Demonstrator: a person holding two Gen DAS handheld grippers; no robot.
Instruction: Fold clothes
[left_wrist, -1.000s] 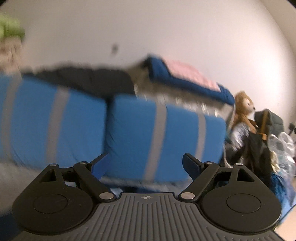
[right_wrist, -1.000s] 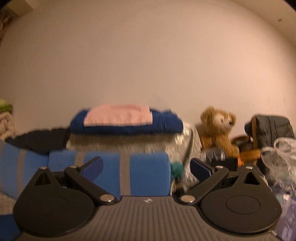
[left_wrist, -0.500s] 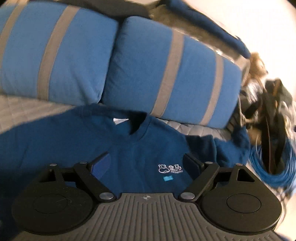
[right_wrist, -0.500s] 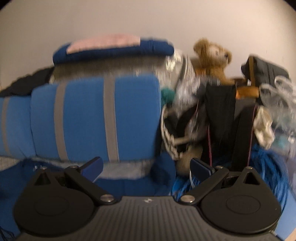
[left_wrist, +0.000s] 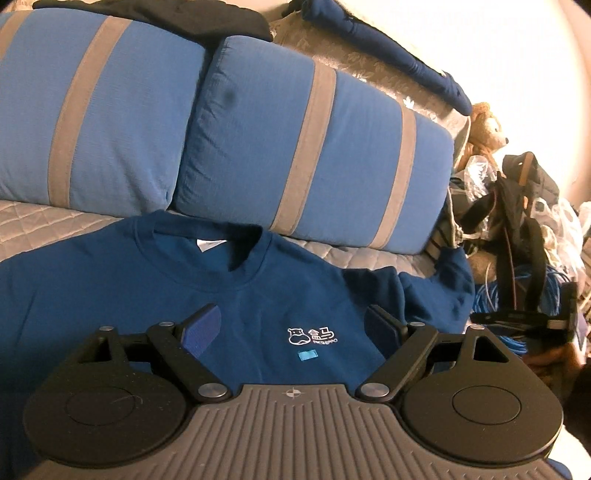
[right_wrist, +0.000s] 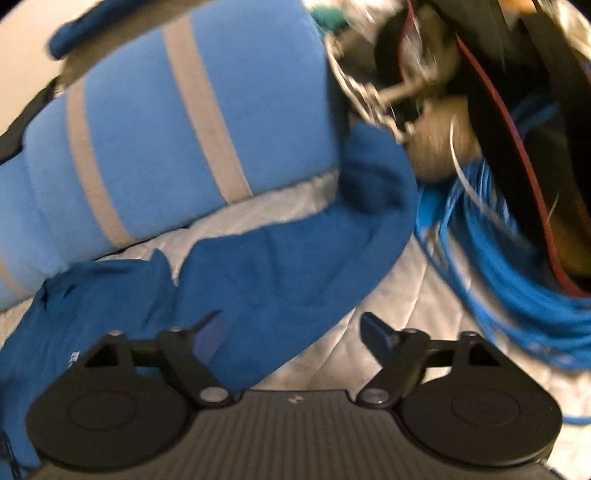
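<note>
A dark blue sweatshirt (left_wrist: 122, 284) lies face up on a quilted grey cover (left_wrist: 44, 225), its collar toward the cushions and a small white logo (left_wrist: 312, 335) on the chest. My left gripper (left_wrist: 293, 325) hovers open over the chest, nothing between its fingers. In the right wrist view the sweatshirt's sleeve (right_wrist: 295, 258) stretches out toward the right across the quilted cover (right_wrist: 391, 317). My right gripper (right_wrist: 293, 328) hangs open above the sleeve's lower edge, holding nothing.
Two blue cushions with grey stripes (left_wrist: 310, 147) lean behind the sweatshirt. Folded dark clothes (left_wrist: 388, 55) lie on top of the backrest. At the right stand a teddy bear (left_wrist: 485, 127), black bags (left_wrist: 524, 229) and a coil of blue cable (right_wrist: 517, 280).
Both grippers have tilted down from facing the wall and cushions. The sweatshirt has come into view under the left gripper, its sleeve under the right. Both stay open.
</note>
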